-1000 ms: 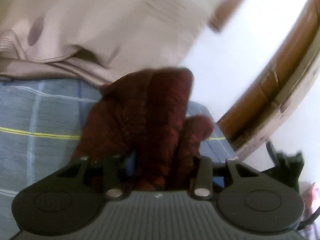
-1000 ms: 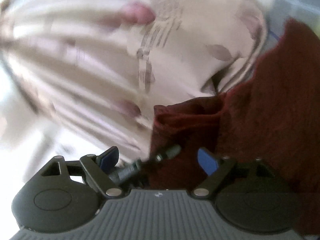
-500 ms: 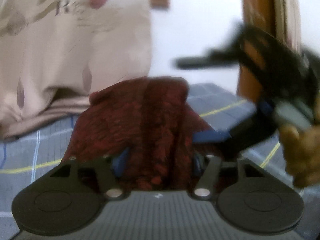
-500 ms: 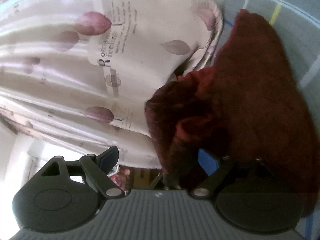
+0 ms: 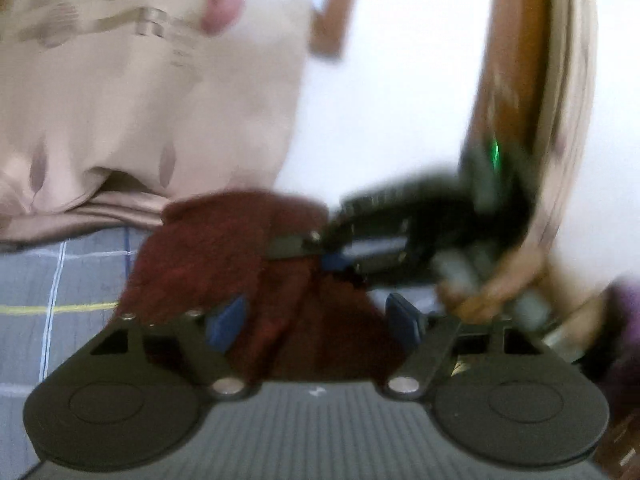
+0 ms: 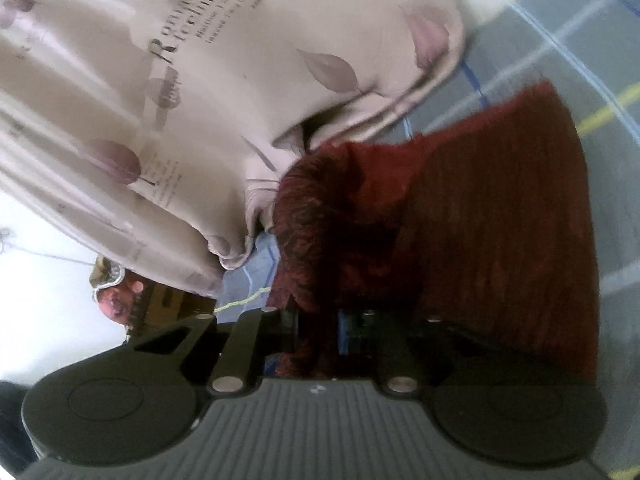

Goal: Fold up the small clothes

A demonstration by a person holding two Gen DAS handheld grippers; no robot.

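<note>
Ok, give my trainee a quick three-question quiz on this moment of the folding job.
1. True or false: the right gripper is clamped on the dark red garment.
2. The left gripper is: A) spread, cloth between its fingers but not pinched; B) shut on the cloth; C) away from the cloth.
3. What lies under the garment?

Key: 1 true; its jaws have just been closing on a fold. 2 A; its jaws have just been opening. 3 A grey checked sheet, beside a beige printed pillow.
</note>
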